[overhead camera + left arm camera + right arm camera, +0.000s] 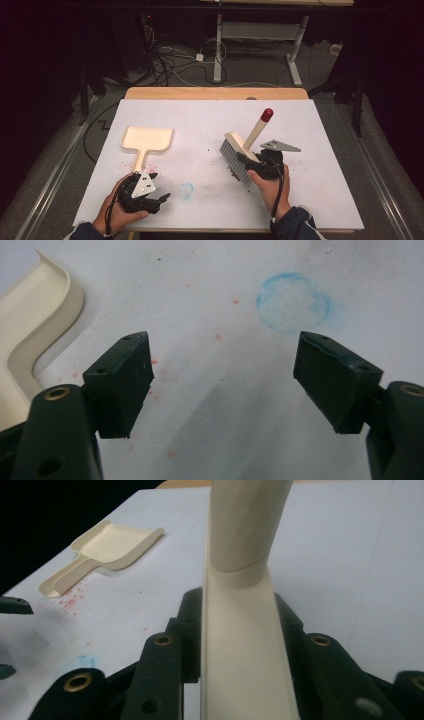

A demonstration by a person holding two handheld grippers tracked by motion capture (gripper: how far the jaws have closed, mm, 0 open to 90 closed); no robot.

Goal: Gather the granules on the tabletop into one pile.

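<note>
Right gripper (257,165) clamps the brush (240,155) over the crumbs (235,174), left gripper (150,192) gapes wide beside the dustpan (147,140); unheld, that pan could skid when bristles shove debris in

a faint blue ring (294,303) is marked on the white sheet (310,150), just ahead of the left gripper (222,355) fingers (125,375), nearer the right-hand finger in the left gripper view. well beyond the fingers: wooden edge (215,93), then floor cables (170,65) and a white desk frame (260,32).
</note>
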